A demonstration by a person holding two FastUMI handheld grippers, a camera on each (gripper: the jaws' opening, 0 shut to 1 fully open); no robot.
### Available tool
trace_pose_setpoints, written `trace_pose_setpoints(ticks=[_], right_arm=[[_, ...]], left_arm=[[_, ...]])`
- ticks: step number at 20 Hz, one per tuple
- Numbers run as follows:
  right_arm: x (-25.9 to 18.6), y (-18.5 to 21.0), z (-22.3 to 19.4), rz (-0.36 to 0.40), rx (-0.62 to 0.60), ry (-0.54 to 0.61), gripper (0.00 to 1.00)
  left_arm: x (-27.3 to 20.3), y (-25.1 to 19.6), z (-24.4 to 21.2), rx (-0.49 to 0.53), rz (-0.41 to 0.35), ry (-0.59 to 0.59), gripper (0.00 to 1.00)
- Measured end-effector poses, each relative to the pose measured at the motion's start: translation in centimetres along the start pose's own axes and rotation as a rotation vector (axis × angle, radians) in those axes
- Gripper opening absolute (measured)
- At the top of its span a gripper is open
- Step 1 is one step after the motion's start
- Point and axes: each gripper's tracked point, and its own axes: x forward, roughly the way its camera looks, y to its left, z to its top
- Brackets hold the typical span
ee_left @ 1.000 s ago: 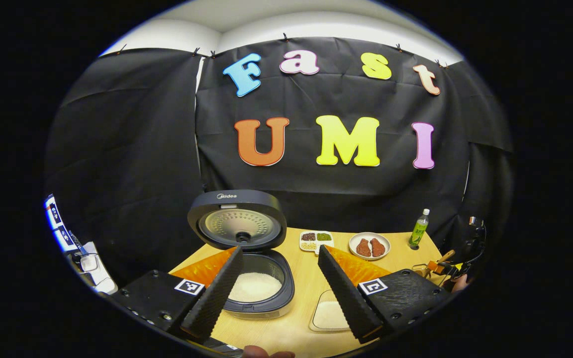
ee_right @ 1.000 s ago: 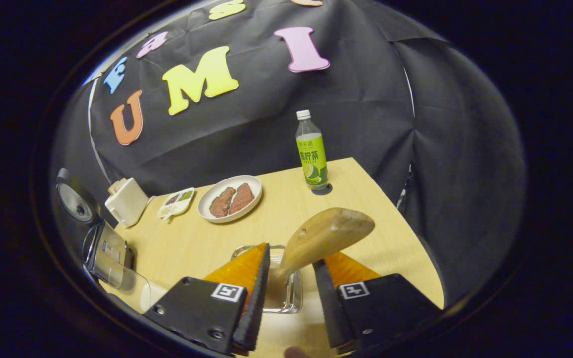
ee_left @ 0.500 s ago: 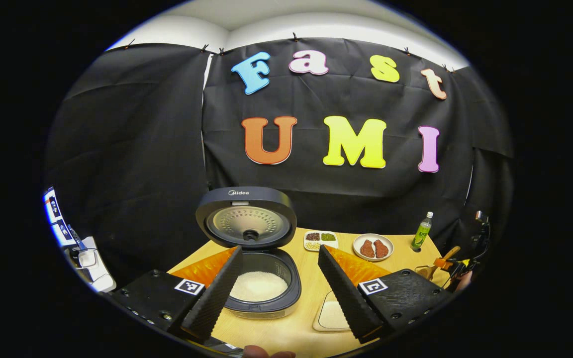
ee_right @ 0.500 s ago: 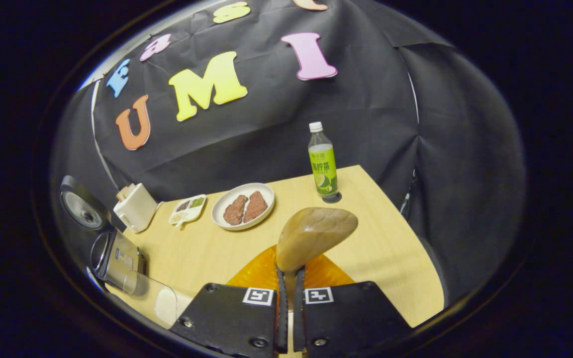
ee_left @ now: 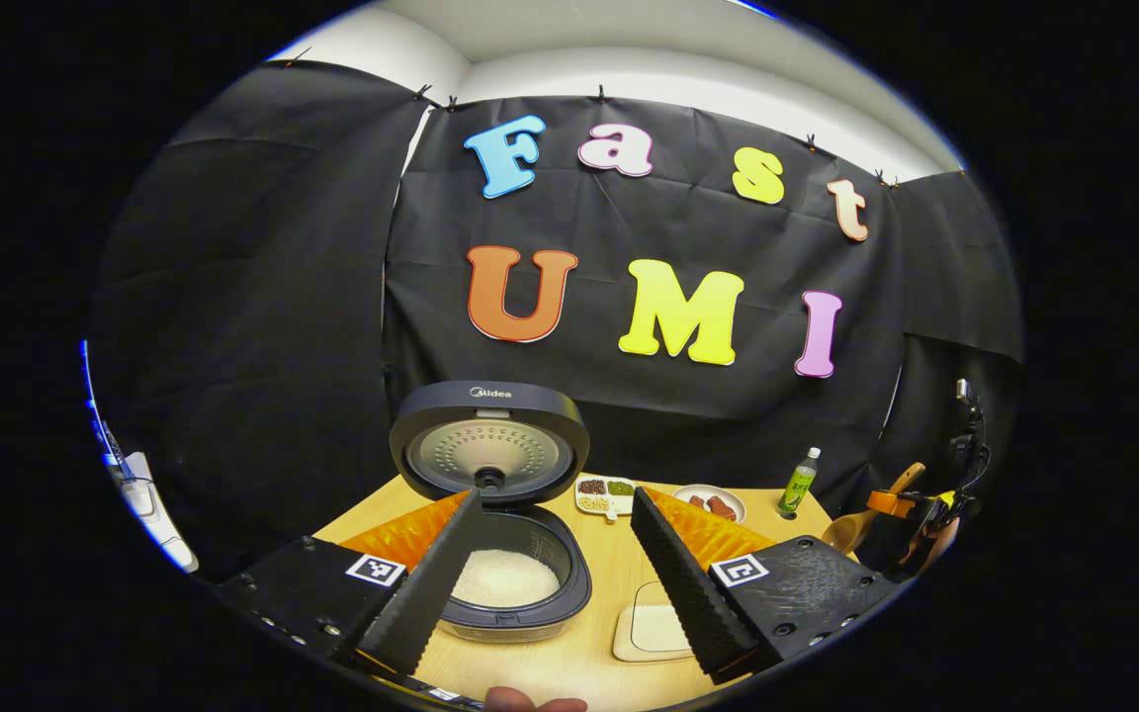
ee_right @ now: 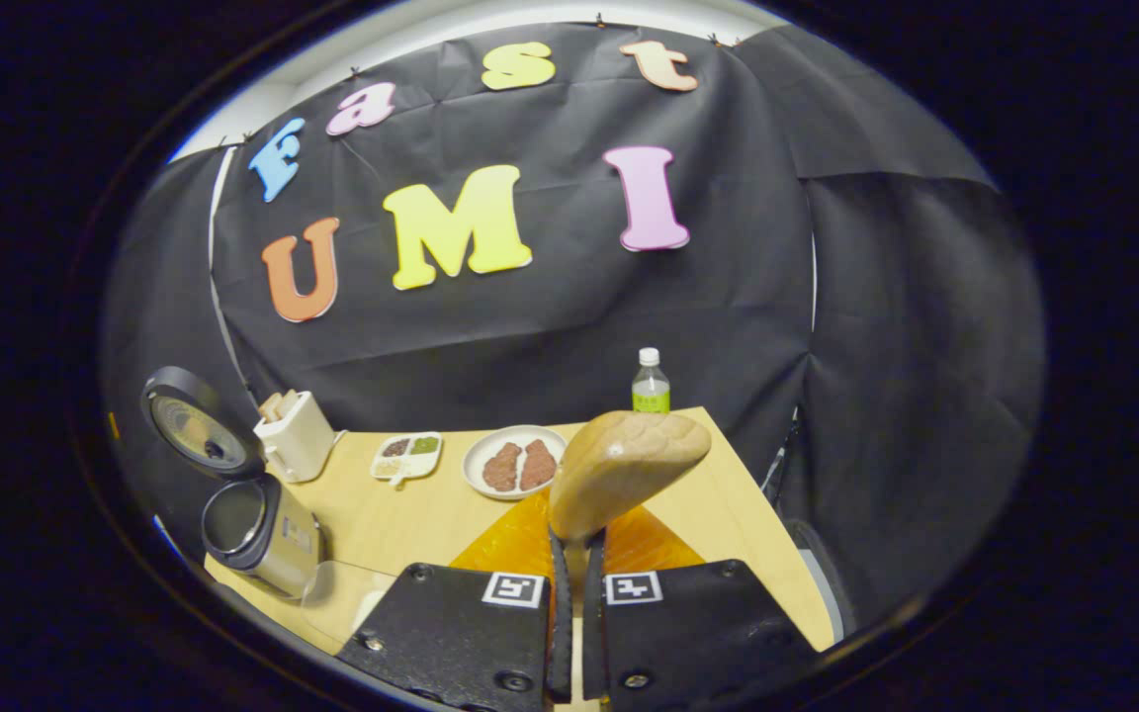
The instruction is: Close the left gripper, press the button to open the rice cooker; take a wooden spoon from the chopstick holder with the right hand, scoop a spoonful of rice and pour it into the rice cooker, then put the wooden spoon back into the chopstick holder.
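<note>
wooden spoon [ee_right: 626,467] between right tool [ee_right: 574,633] fingers

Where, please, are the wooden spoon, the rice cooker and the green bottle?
wooden spoon [ee_right: 629,470]: right gripper view, back of its bowl.
rice cooker [ee_left: 495,455]: left gripper view, inside of its raised lid.
green bottle [ee_right: 650,392]: right gripper view, its label.

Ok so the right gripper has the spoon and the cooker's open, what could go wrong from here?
1. The right gripper pinches the wooden spoon low on its handle, so the bowl sticks out far; it might twist or slip once loaded with rice.
2. The rice tray sits close beside the rice cooker, and the open left gripper hovers right over both, so the spoon could bump it.
3. The raised lid stands behind the pot; a high pour could hit it.
</note>
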Motion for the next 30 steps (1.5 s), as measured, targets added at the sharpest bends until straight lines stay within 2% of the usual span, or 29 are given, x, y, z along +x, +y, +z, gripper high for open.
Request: trace_pose_setpoints(ticks=[5,8,10,15,21,26,30], right_arm=[[-4.1,8.6,-0.5,0.06,-0.015,-0.004,0.09],[-4.4,13.0,-3.2,0.081,-0.054,0.022,0.1],[-4.0,14.8,-6.0,0.061,-0.099,0.063,0.09],[-1.3,17.0,-12.6,0.013,-0.296,0.129,0.09],[2.3,15.5,-17.5,-0.064,-0.423,0.192,0.09],[4.2,15.5,-19.3,-0.09,-0.355,0.223,0.09],[4.5,18.0,-20.1,-0.041,-0.294,0.233,0.09]], left_arm=[[-1.8,4.8,0.5,0.02,-0.007,-0.025,0.95],[-2.5,7.6,-0.2,0.067,-0.013,-0.011,0.95],[-3.6,8.9,-0.2,0.082,-0.015,-0.002,0.95],[-4.6,12.0,-0.4,0.061,0.013,0.02,0.95],[-4.9,13.8,-1.2,0.07,0.049,0.051,0.95],[-4.9,14.5,-1.9,0.061,0.079,0.077,0.95],[-5.0,14.5,-1.8,0.073,0.086,0.086,0.95]])
